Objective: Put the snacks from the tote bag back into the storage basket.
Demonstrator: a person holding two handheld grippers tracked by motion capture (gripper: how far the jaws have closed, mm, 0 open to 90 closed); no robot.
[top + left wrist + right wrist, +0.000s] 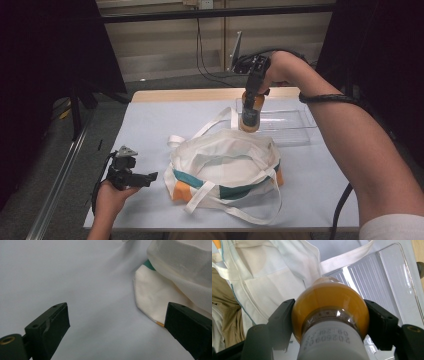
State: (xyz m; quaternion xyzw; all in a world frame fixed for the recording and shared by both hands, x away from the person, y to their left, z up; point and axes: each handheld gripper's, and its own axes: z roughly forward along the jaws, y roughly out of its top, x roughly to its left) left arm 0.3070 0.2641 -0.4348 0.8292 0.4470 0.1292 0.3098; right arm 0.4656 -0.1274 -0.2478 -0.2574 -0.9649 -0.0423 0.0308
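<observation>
A bottle of orange drink (251,112) with a white cap hangs upright above the far rim of a white cloth bag (225,160), and my right gripper (252,97) is shut on its neck from above. In the right gripper view the bottle (329,305) sits between both jaws, over the bag's white fabric (274,282) and the tray edge. The bag has teal and orange patches and long white straps. My left gripper (150,176) stands open near the table's front left, pointing at the bag. Its view has bare table between the jaws and the bag's corner (155,295) to the right.
A clear plastic tray (282,120) lies just behind the bag at the back right. The pale tabletop (150,130) has free room to the left of the bag. A tan garment (227,315) shows inside the bag. Dark screens stand on both sides.
</observation>
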